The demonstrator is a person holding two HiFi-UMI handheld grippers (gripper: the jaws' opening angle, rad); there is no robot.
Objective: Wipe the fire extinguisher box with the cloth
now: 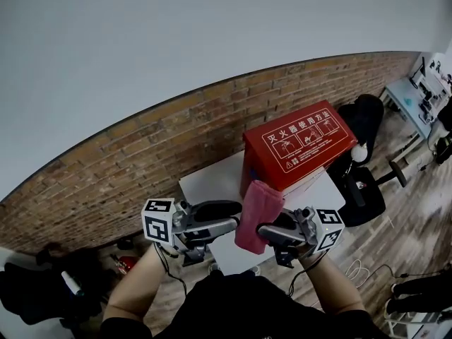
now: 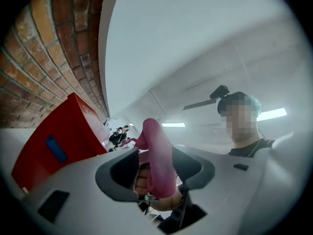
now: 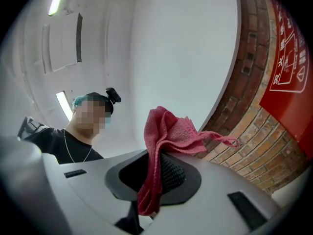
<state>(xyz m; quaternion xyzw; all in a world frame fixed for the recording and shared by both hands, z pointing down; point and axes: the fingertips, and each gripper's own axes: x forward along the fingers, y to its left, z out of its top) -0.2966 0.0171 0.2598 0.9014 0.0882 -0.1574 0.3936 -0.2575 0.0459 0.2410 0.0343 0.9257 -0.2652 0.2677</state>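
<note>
**Two Grippers, One Cloth, Red Box Waiting**

Head view: holding a folded pink cloth (image 1: 254, 214) up between the left gripper (image 1: 233, 224) and the right gripper (image 1: 265, 232). Hanging it just in front of the fire extinguisher box (image 1: 300, 143), apparently without touching the box. Showing the box sitting on a white table (image 1: 208, 179) beside a brick wall (image 1: 141, 154).

Left gripper view: standing with jaws apart on either side of the cloth (image 2: 157, 153), not pinching it. Leaving a clear gap along one side of the fabric. Catching the box (image 2: 54, 141) low at the left.

Right gripper view: biting down on the cloth (image 3: 171, 131), with jaws closed to the thickness of the fabric. Letting a loose bunch spill above and a tail hang below. Glimpsing the printed red lid (image 3: 288, 77) at the right edge.

Probably readying the cloth rather than wiping. Calling, on this reading, for:

- a firm bite from whichever gripper is taking over, before any letting go
- a broad, flat fold turned toward the lid
- long, even strokes across the red panel

Risking otherwise a dropped cloth, or a bare jaw scraping the box.
</note>
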